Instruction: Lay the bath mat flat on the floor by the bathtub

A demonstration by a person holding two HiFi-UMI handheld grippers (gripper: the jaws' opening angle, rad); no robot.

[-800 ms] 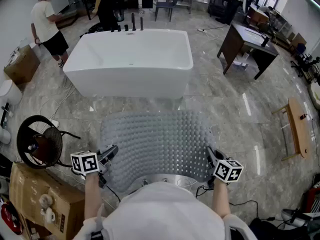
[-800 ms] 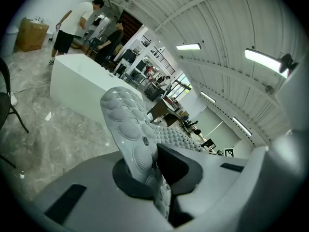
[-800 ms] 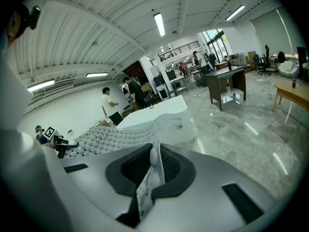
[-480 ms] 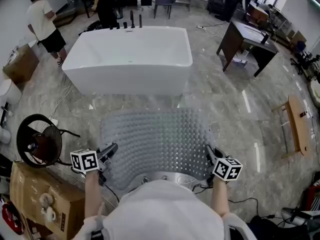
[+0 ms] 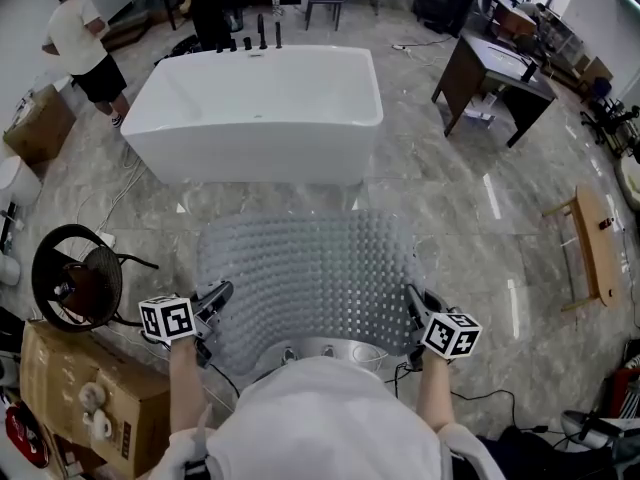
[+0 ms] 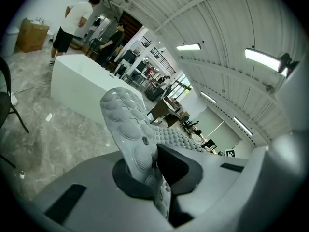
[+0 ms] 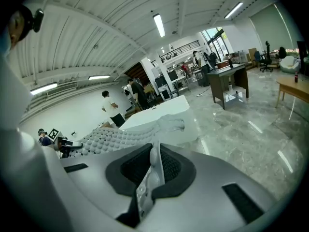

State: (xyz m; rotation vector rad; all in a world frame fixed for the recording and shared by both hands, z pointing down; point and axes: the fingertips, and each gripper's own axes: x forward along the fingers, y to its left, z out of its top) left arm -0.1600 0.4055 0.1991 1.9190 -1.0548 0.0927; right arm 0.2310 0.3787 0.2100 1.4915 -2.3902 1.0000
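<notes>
A translucent grey bath mat [image 5: 310, 273] covered in round bumps hangs spread out between my two grippers, above the marble floor in front of the white bathtub [image 5: 258, 113]. My left gripper [image 5: 212, 303] is shut on the mat's near left corner [image 6: 130, 134]. My right gripper [image 5: 413, 303] is shut on the near right corner [image 7: 152, 170]. The mat's far edge curls toward the tub. In the right gripper view the mat [image 7: 120, 137] stretches across to the left gripper [image 7: 60, 141].
A black fan [image 5: 70, 283] and a cardboard box [image 5: 75, 398] stand at my left. A dark desk [image 5: 490, 88] is at the right of the tub and a wooden bench [image 5: 595, 253] farther right. A person [image 5: 80, 43] stands beyond the tub's left end.
Both grippers keep their hold on the mat. The view has shifted slightly toward the tub; the person at the back left has stepped farther away.
</notes>
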